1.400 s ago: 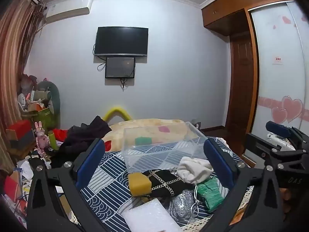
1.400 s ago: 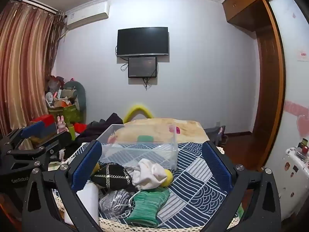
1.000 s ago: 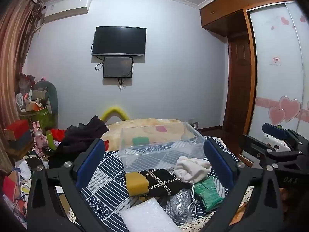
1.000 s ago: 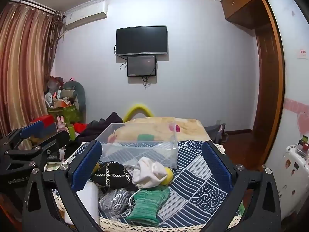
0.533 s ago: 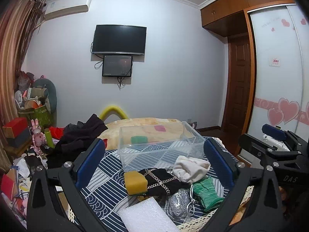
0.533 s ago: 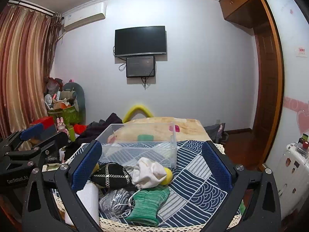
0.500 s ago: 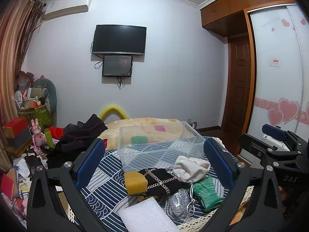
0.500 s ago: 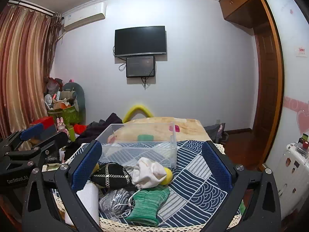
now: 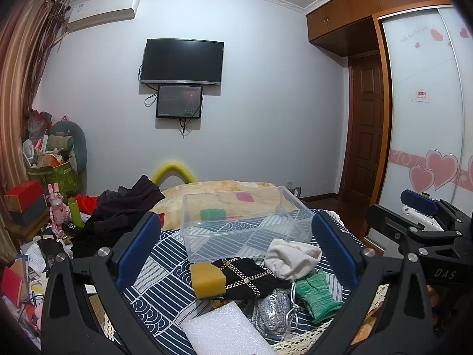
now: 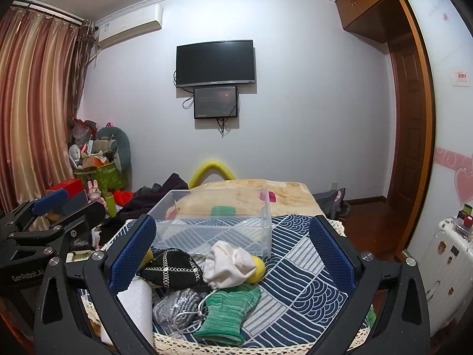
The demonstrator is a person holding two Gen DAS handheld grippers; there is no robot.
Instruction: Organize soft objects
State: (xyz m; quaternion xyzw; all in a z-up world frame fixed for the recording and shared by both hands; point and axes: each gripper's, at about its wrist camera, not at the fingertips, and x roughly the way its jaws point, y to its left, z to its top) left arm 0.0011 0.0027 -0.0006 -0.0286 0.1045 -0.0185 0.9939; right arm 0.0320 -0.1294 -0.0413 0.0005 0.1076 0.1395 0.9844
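Left wrist view has risen; claws (image 9: 233,245) gaping.

Yellow ball (image 10: 256,269) half behind pouch (image 10: 227,263)

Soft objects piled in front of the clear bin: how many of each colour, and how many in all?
Yellow: 2, sponge and ball
Black: 1, chain-patterned pouch
White: 2, drawstring bag and foam sheet
Green: 1, glove
Silver: 1, glittery pouch
Total: 7. The clear bin looks empty.

A home bedroom: wall-mounted television (image 9: 181,60), curtains (image 10: 35,112), heart-decorated wardrobe door (image 9: 428,118), air conditioner (image 9: 102,10).
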